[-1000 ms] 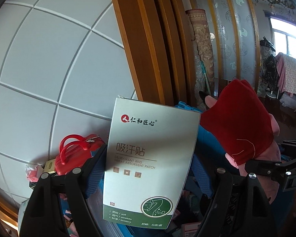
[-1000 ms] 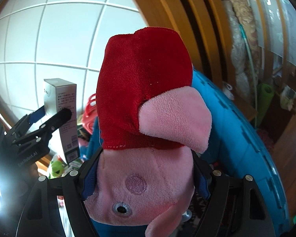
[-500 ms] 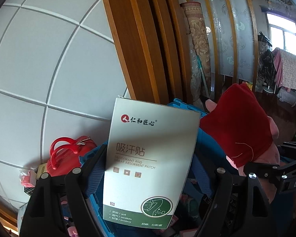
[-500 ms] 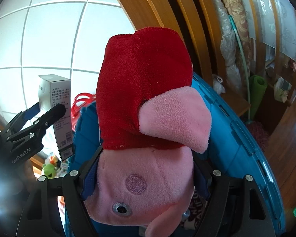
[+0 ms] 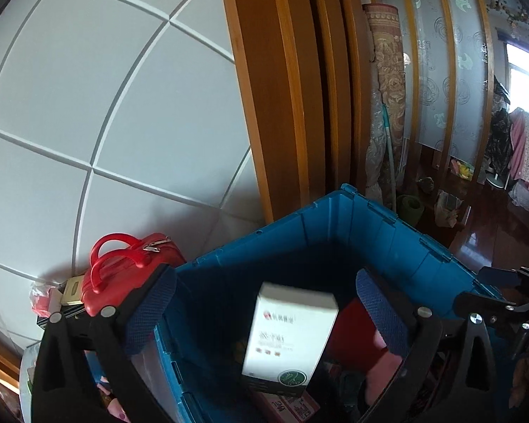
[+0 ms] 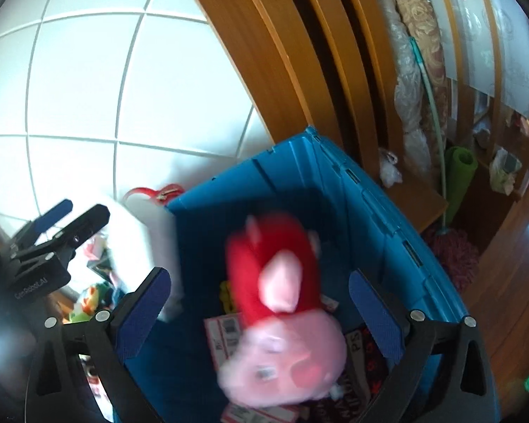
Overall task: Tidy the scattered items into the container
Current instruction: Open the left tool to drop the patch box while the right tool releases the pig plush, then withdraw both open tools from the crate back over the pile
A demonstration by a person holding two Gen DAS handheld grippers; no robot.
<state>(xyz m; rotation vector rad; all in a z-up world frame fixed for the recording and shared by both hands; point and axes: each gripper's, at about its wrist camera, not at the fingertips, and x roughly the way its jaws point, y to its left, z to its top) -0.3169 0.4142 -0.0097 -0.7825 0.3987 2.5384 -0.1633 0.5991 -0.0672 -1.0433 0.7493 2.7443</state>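
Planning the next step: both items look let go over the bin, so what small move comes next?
Probably lift both tongs clear. The left tongs and right tongs are opening, and the white box and pink plush sit free inside the blue bin.

- White box [image 5: 290, 335] with green logo, upright and blurred, inside the blue crate [image 5: 388, 236].
- Pink plush pig in red dress [image 6: 282, 313], blurred, head-down inside the crate, above flat cartons.

Both the left gripper [image 5: 264, 296] and right gripper [image 6: 259, 294] are black frames with silver screws and blue textured jaws.
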